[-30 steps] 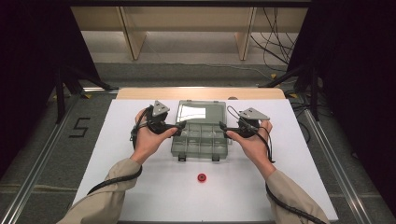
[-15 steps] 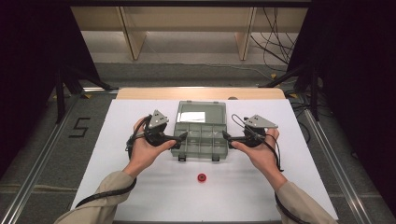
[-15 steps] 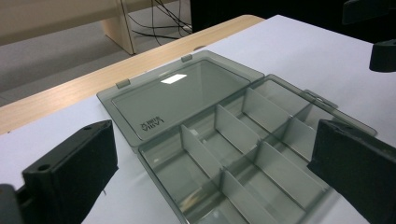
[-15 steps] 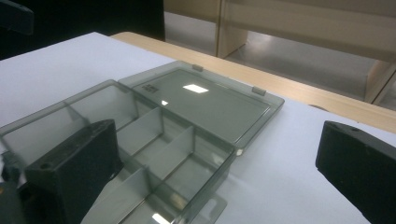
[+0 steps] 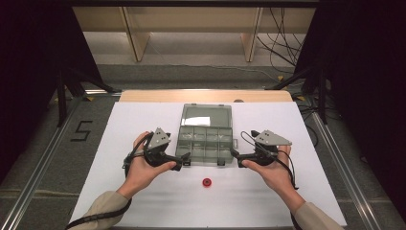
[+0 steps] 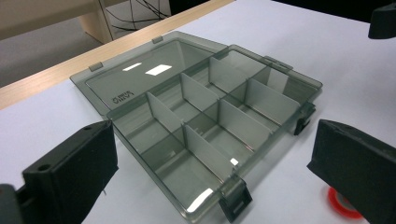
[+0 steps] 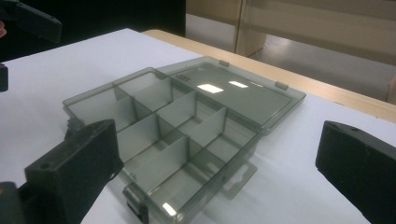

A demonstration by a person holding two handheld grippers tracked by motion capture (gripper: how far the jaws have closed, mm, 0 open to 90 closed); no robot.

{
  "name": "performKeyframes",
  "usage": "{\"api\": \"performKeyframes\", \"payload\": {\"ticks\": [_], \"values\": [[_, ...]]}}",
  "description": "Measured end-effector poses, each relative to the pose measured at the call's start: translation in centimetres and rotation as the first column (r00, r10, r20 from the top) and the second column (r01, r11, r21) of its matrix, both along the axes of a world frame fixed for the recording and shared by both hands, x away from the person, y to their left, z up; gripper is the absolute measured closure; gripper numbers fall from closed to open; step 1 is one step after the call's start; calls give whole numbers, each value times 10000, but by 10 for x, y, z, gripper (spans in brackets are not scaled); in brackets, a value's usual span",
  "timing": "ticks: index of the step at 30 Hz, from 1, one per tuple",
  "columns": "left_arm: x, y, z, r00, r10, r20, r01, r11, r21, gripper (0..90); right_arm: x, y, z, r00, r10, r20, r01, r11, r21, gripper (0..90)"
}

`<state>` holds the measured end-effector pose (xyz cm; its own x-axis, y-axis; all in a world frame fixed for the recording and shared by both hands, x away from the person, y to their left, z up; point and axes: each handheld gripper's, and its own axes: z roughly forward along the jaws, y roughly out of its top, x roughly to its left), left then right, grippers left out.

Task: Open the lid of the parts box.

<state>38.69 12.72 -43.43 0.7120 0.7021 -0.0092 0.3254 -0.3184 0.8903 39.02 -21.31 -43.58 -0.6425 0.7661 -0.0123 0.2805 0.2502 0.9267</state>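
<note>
A smoky grey, see-through compartment box (image 5: 207, 141) lies open and flat near the middle of the white surface (image 5: 143, 115), a little toward its far edge. Its lid (image 5: 207, 116) is folded back flat on the far side, hinged along the edge away from the person, so the open tray faces straight up. The tray's long axis runs left to right across the surface, parallel to the near edge; two dark latches (image 5: 220, 163) on its near wall point toward the person. Dividers split the tray into two rows of compartments, and those that can be seen into hold nothing.

The left gripper (image 5: 184, 159) sits just off the box's near left corner, its jaws spread wide with nothing between the pads. The right gripper (image 5: 234, 153) is just beside the near right corner; its jaws have just been opening and stand spread, likewise pinching nothing. Both point inward at the box.

A small red ring-shaped piece (image 5: 207, 182) lies on the surface, near the box and toward the person.

The surface is a white sheet with a pale wooden strip (image 5: 143, 96) along its far edge. Beyond it are a grey floor, the legs of wooden furniture (image 5: 136, 36) and loose black cables (image 5: 282, 38). The figure five (image 5: 81, 130) is marked on the floor to the left, and dark drapes close in either side.
</note>
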Motion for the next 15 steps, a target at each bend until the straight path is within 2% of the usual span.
{"api": "performKeyframes", "payload": {"ticks": [1, 2, 3, 4, 5, 7, 8, 10, 12, 15], "values": [[-3, 1, -1, 10000, 8, 19, -8, 10000, 60, 0, -3, -2, 1, 10000, -40, -32, 40, 10000, -74, 2], [-4, 1, -1, 10000, -60, -5, 60, 10000, 33, 0, -5, -3, 0, 9999, 6, 151, -6, 10000, 26, 2], [-7, 2, -2, 10000, -37, 40, 37, 9999, 151, 0, -9, -5, 1, 10000, -28, -4, 28, 10000, -17, 2], [-9, 2, -2, 10000, -37, 30, 37, 9999, 124, 0, -11, -6, 1, 9997, 3, 249, -3, 10000, 32, 2], [-10, 3, -3, 10000, -97, -13, 97, 9999, 71, 0, -13, -8, 2, 9997, -8, 253, 9, 10000, -35, 2], [-13, 4, -4, 10000, -60, -26, 61, 9999, 124, 0, -18, -11, 3, 10000, 40, 30, -40, 10000, 18, 2], [-13, 5, -4, 10000, -56, -27, 57, 9999, 149, 0, -19, -13, 3, 9997, 58, 225, -59, 10000, 22, 2], [-14, 5, -5, 10000, -57, -73, 58, 9999, 123, 0, -23, -15, 4, 10000, 36, 46, -36, 9999, 98, 2], [-13, 6, -5, 10000, -80, -19, 80, 9999, 136, 0, -24, -16, 4, 9998, 65, 210, -67, 9999, 94, 3], [-13, 6, -5, 10000, -48, 11, 48, 9999, 166, 0, -26, -17, 5, 10000, 67, 31, -67, 9999, 101, 3]]}}
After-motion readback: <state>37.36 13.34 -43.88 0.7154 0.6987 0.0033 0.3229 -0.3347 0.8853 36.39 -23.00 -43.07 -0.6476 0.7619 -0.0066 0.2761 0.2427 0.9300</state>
